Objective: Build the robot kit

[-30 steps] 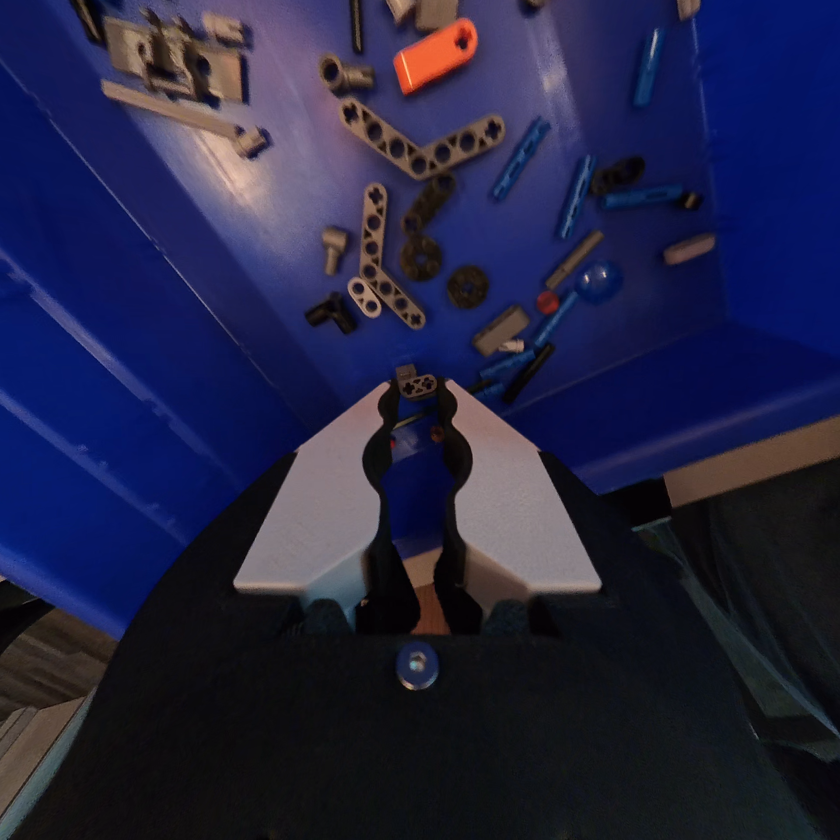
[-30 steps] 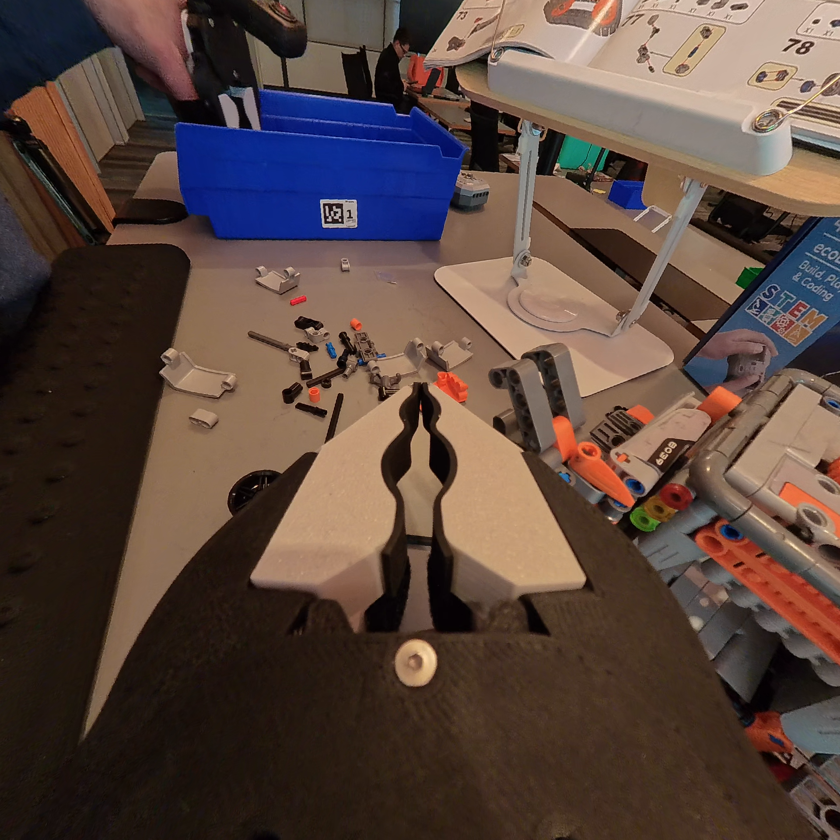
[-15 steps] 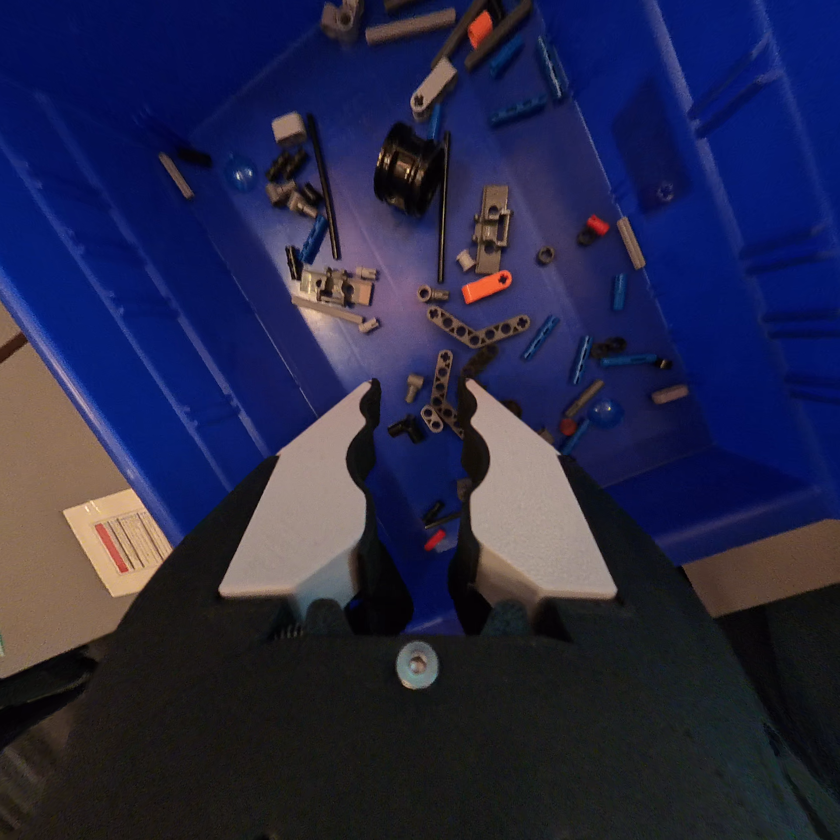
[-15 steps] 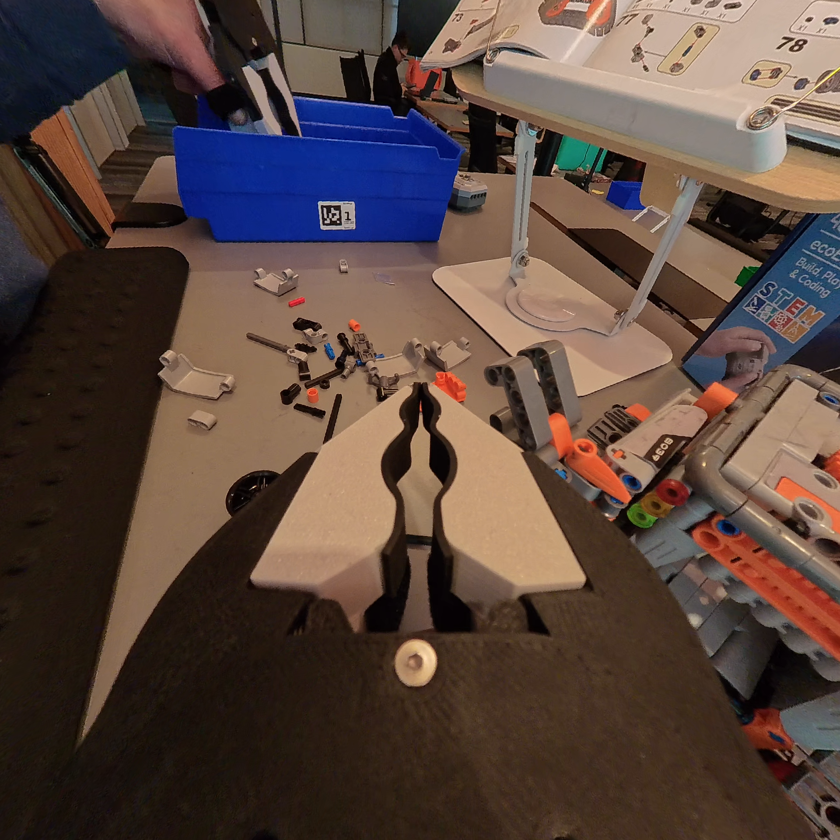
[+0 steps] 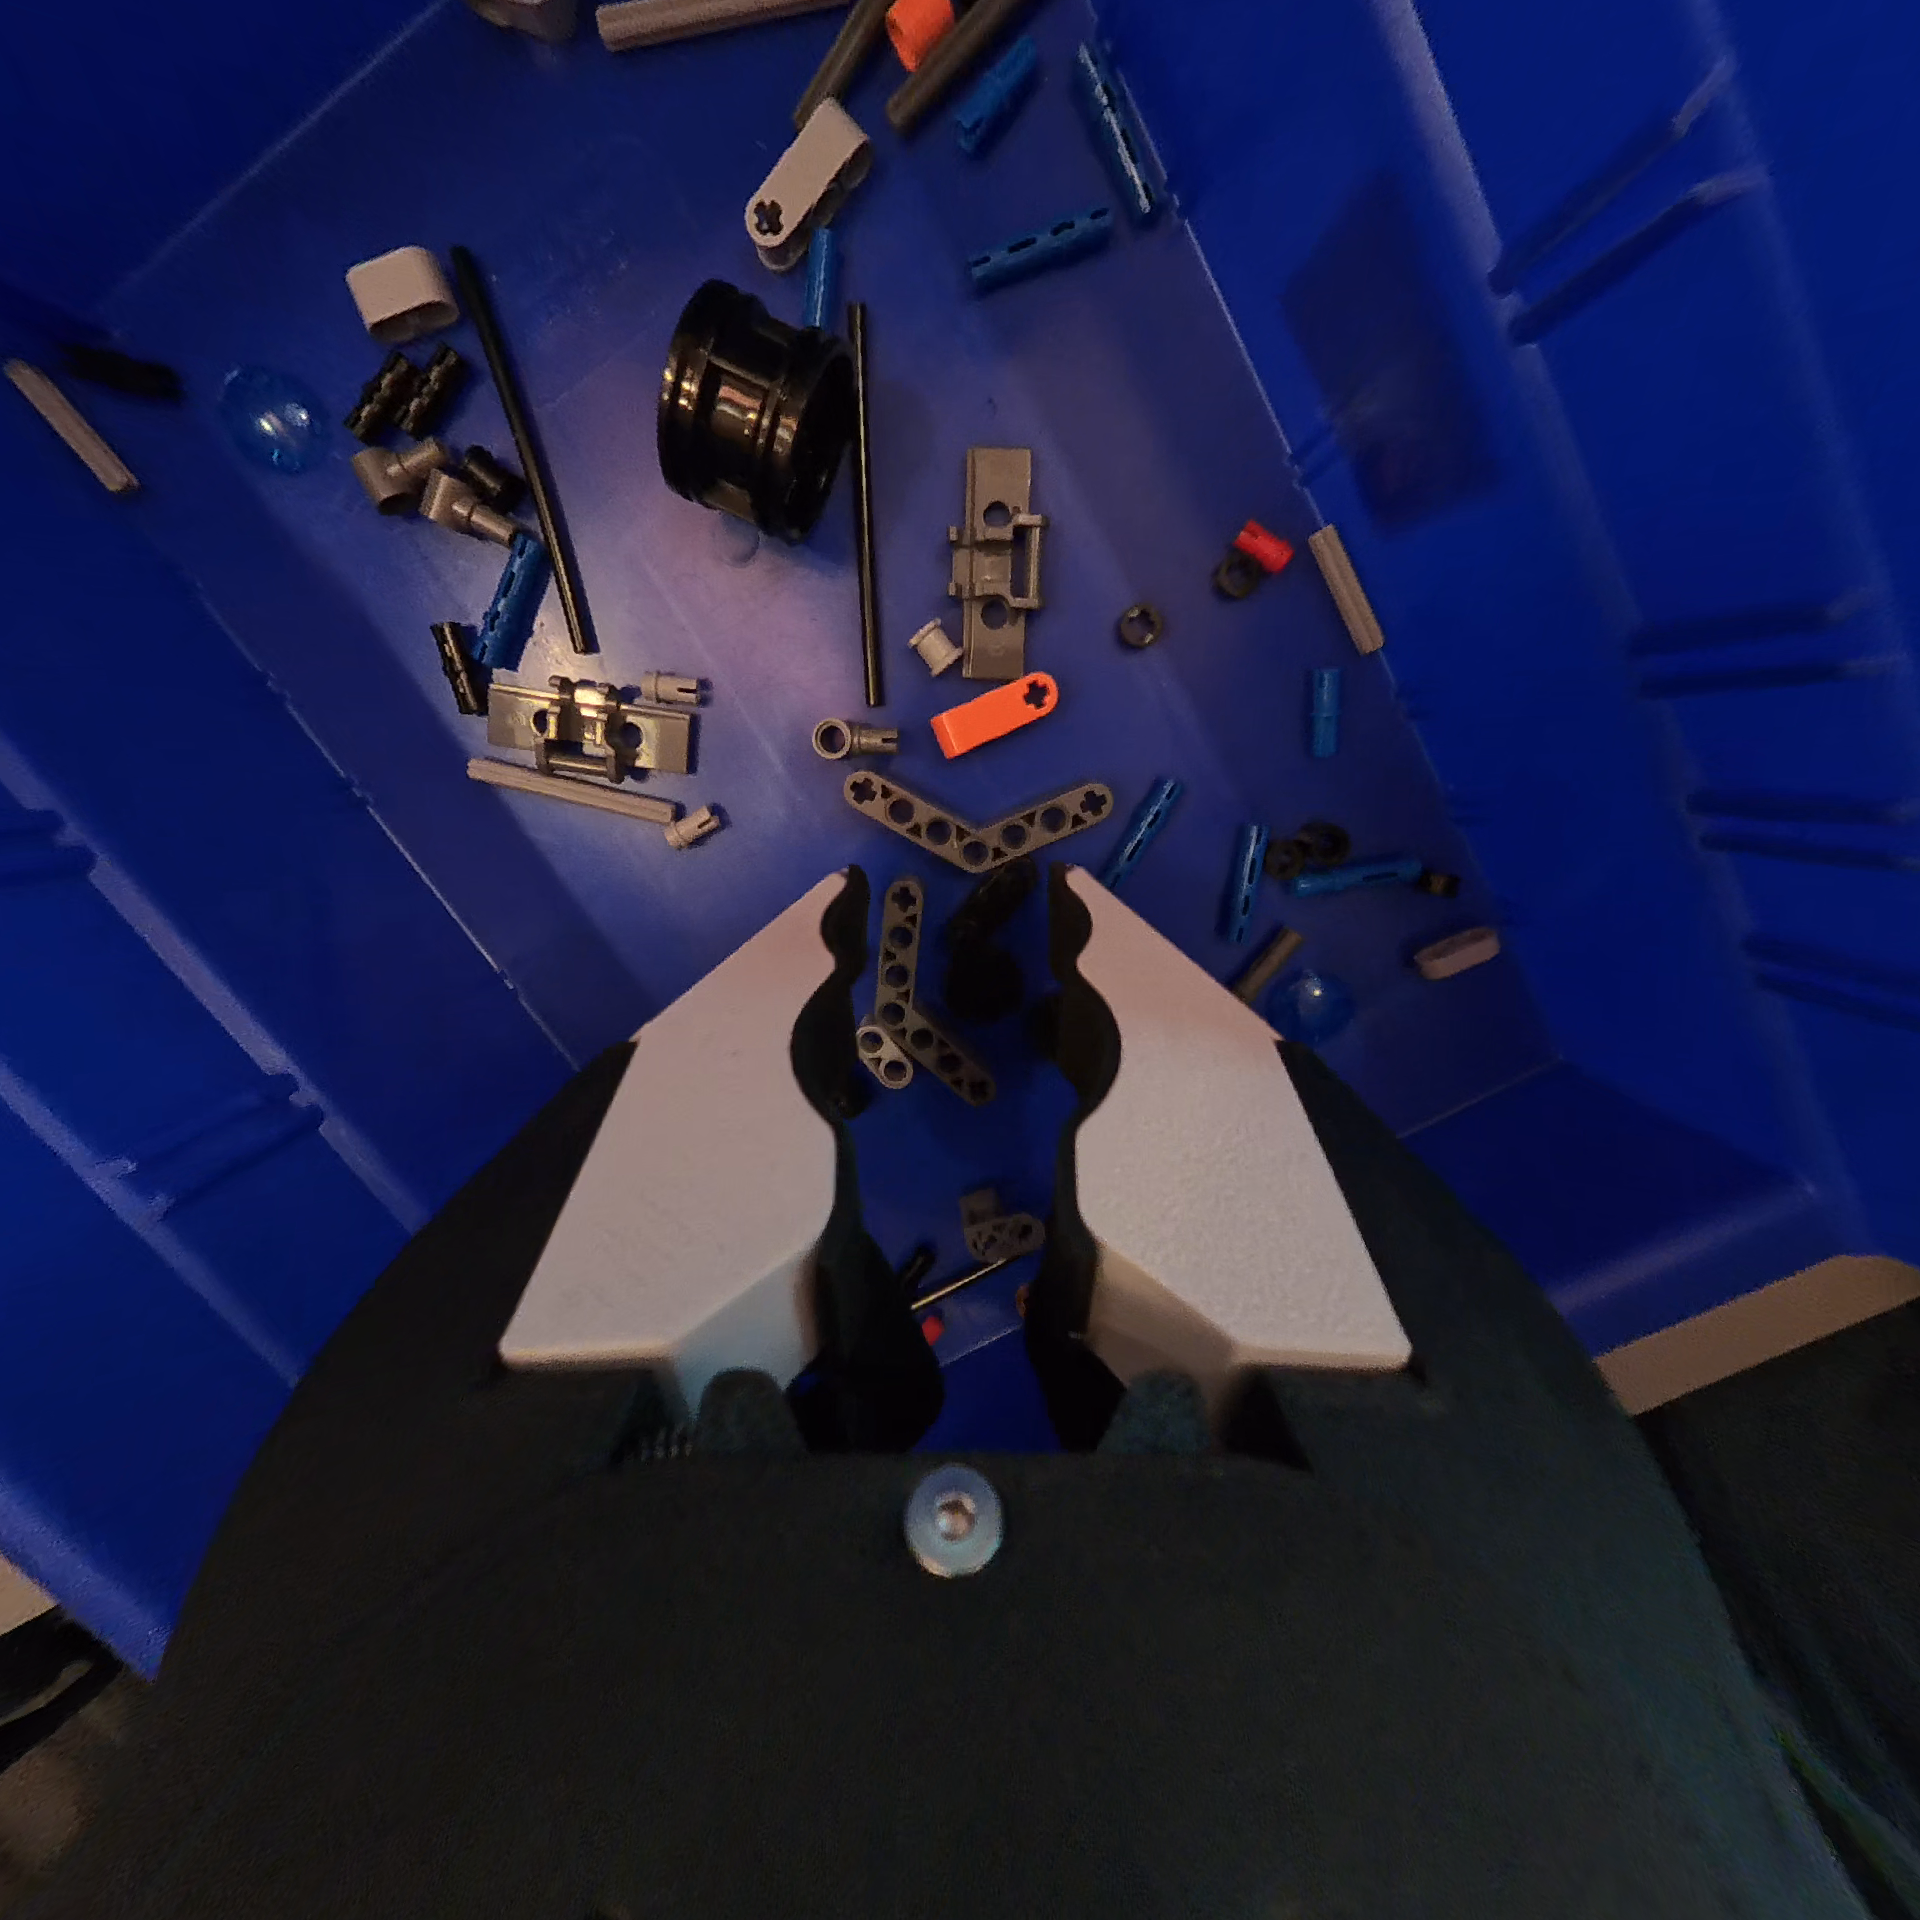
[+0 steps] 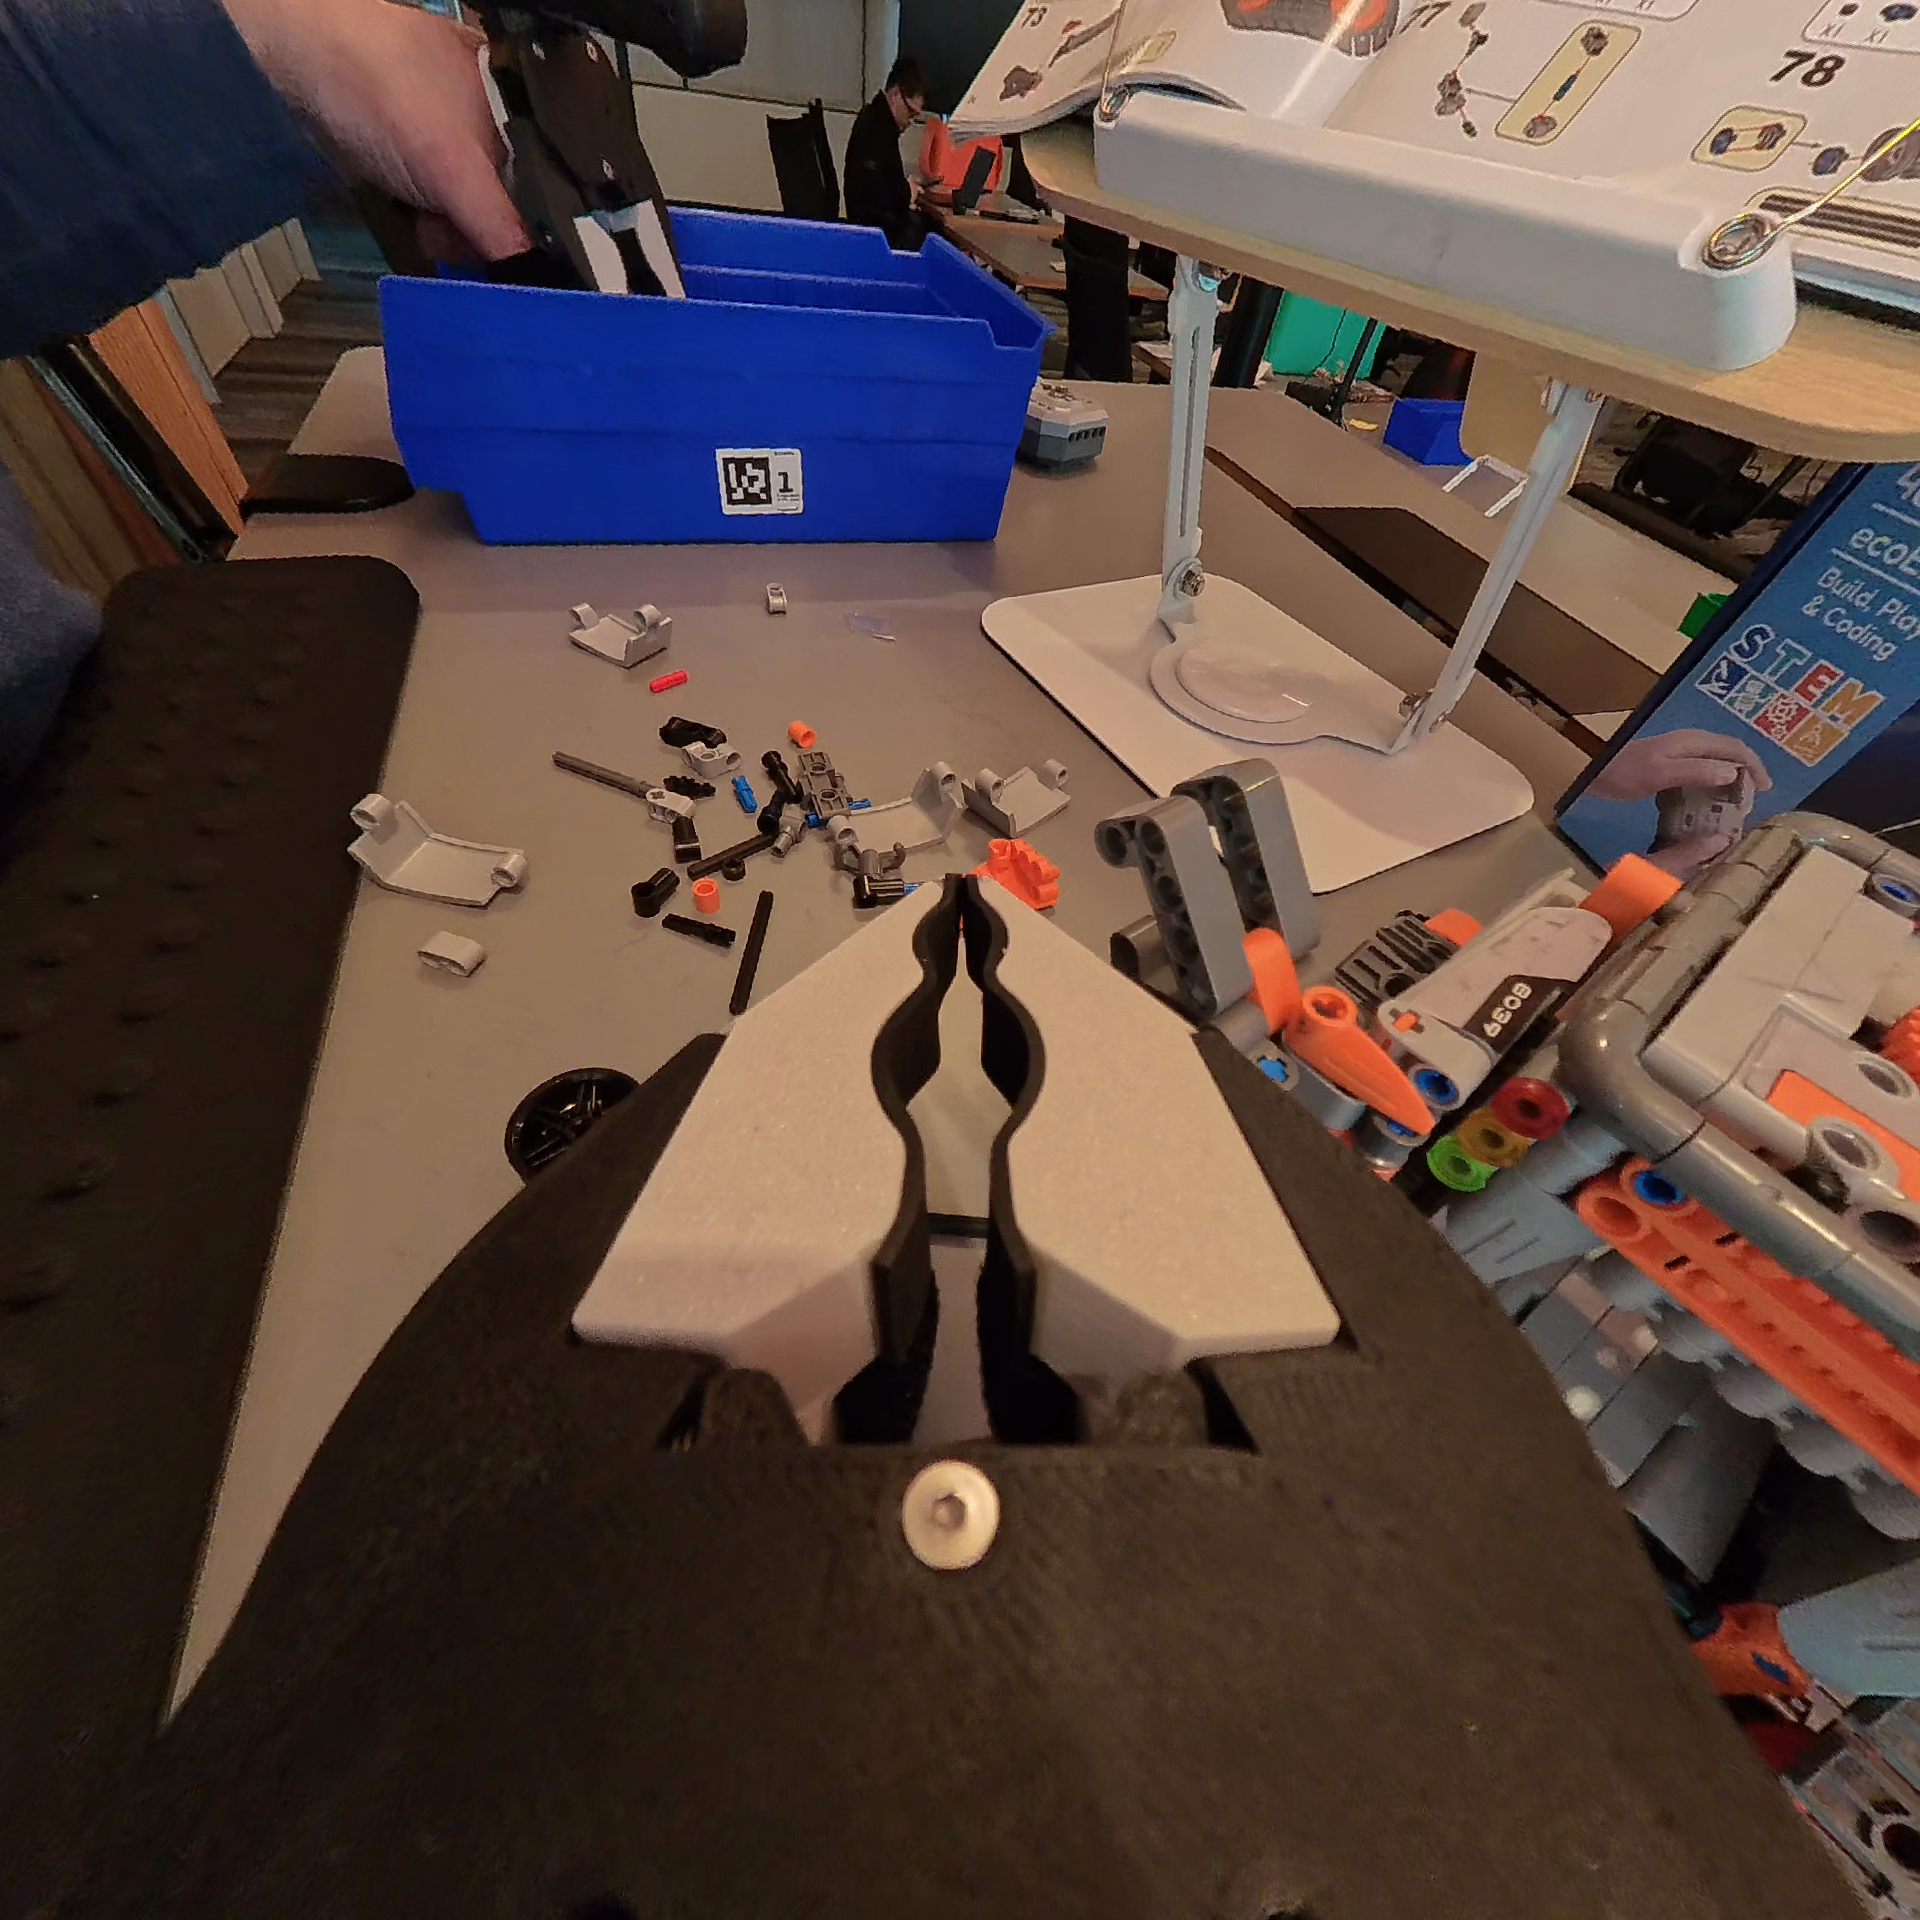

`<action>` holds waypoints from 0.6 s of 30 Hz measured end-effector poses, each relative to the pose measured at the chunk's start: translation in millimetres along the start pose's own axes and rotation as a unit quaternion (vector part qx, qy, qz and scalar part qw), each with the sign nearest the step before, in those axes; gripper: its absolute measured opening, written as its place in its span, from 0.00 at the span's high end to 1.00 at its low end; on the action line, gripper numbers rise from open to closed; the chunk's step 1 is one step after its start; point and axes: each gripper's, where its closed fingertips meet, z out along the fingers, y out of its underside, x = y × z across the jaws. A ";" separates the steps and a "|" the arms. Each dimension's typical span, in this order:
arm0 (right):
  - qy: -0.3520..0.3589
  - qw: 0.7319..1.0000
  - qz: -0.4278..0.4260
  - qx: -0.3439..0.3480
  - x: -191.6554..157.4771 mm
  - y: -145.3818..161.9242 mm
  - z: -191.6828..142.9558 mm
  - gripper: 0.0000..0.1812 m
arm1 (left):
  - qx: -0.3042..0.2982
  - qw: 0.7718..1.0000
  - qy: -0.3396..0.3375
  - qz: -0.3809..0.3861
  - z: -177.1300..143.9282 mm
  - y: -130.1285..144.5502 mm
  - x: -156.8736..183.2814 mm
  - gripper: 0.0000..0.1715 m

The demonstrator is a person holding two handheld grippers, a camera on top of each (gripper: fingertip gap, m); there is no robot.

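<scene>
My left gripper (image 5: 954,881) is open and empty above the inside of a blue bin (image 5: 260,935). A bent grey beam (image 5: 912,997) and a black piece (image 5: 987,935) lie on the bin floor between its fingers. A small grey connector (image 5: 997,1231) lies lower in the gap. In the right wrist view the left gripper (image 6: 597,197) is held by a hand over the same bin (image 6: 707,416). My right gripper (image 6: 958,888) is shut and empty, above the grey table (image 6: 468,1091), near loose small parts (image 6: 769,810).
The bin holds a black wheel rim (image 5: 748,410), an orange piece (image 5: 992,715), a grey V-shaped beam (image 5: 977,826) and several pins and axles. On the table stand a book stand (image 6: 1257,707), a grey and orange model (image 6: 1662,1122) and a black mat (image 6: 156,935). Left tips to right tips: about 45 centimeters.
My left gripper was shut on a small grey connector; it has opened, let the piece fall into the bin, and drawn back higher. My right gripper has stayed shut and almost still.
</scene>
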 end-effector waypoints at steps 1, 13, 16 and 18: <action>0.001 1.000 0.001 0.000 0.3 0.2 0.0 1.00 | 0.000 1.000 0.001 -0.002 0.8 -0.3 -0.1 0.82; 0.005 1.000 0.003 -0.004 2.6 2.7 -0.3 1.00 | 0.010 0.999 -0.050 -0.009 2.0 -7.3 -16.8 0.90; 0.006 1.000 0.006 -0.003 3.3 3.3 -0.4 1.00 | 0.026 0.998 -0.050 -0.009 -4.7 -10.6 -17.1 0.89; 0.006 1.000 0.007 -0.002 3.9 3.3 -0.2 1.00 | 0.046 0.998 -0.042 -0.013 -11.5 -15.6 -15.5 0.88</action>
